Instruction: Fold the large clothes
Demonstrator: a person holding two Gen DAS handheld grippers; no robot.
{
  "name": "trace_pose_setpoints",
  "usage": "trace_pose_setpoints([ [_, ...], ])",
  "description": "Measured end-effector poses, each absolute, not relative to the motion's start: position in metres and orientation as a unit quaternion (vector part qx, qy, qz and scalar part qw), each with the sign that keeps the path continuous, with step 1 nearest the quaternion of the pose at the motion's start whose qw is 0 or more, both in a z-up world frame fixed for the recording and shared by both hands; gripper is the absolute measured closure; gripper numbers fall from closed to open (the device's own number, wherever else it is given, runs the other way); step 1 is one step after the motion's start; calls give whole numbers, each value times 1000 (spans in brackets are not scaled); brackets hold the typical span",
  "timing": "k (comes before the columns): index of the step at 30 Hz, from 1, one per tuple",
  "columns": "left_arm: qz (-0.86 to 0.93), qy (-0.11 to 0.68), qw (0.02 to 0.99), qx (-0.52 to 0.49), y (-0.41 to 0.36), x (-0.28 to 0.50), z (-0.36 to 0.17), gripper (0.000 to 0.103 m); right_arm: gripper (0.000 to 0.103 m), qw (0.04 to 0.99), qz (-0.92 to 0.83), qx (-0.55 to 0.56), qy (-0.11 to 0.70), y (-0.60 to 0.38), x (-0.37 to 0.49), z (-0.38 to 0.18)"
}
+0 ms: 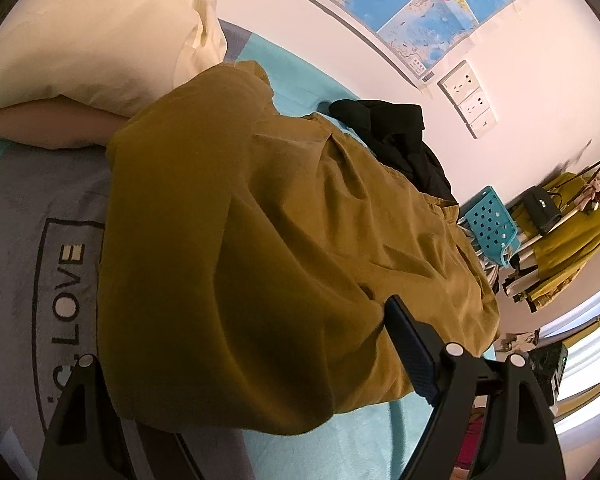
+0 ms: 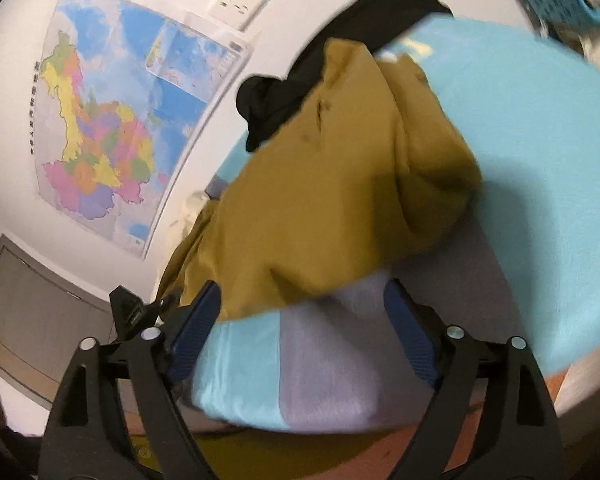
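left wrist view: the mustard garment [image 1: 260, 248] lies loosely doubled on the bed [image 1: 340, 440], not yet a tidy fold. left claw [image 1: 236, 364] and right claw [image 2: 300, 320] are spread, empty; black garment [image 1: 400, 140] waits unfolded.

left wrist view: sitting low and close over the mustard garment [image 1: 284, 248], facing down along the bed [image 1: 28, 208] toward the pillow [image 1: 92, 40]. right wrist view: looking from the bed's edge, angled down, facing the wall map [image 2: 112, 120]. sharing the garment, black clothing [image 2: 276, 104], map and sockets [image 1: 470, 104].
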State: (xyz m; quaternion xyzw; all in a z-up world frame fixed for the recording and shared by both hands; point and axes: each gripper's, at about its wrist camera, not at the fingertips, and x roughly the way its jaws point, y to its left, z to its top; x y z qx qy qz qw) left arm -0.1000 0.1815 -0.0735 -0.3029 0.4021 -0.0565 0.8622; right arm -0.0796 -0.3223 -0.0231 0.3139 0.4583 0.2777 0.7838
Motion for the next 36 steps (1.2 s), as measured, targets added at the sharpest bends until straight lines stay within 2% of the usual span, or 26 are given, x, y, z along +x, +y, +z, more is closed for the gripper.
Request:
trace_pose_setpoints([
  [5,-60,405,861,-302,182,-99,-73,22,17,790,242,321,463,-314,-62,-30],
  [8,-63,404,861,-303,183,-97,-73,22,9,797,231,322,456,-306,-56,-29],
  [13,-64,405,863,-294,183,-90,-72,22,9,823,209,312,427,-293,-50,-23],
  [21,-75,405,863,-292,186,-84,-73,20,12,813,178,306,462,-296,-64,-32],
  [24,-77,406,864,-289,185,-79,-74,18,10,811,179,312,461,-291,-57,-32],
  [26,-74,409,866,-278,182,-74,-73,18,5,815,190,304,455,-280,-43,-32],
  [29,-75,411,867,-271,181,-69,-72,18,5,822,193,303,443,-269,-28,-31],
  [31,-71,412,867,-271,182,-67,-72,23,5,825,197,302,435,-264,-24,-30],
  [32,-70,412,868,-267,182,-66,-72,29,8,830,197,296,430,-261,-24,-29],
  [33,-65,414,869,-263,182,-66,-72,32,18,836,195,294,421,-260,-26,-28],
  [36,-68,415,870,-256,182,-66,-73,35,25,828,199,309,423,-268,-25,-34],
])
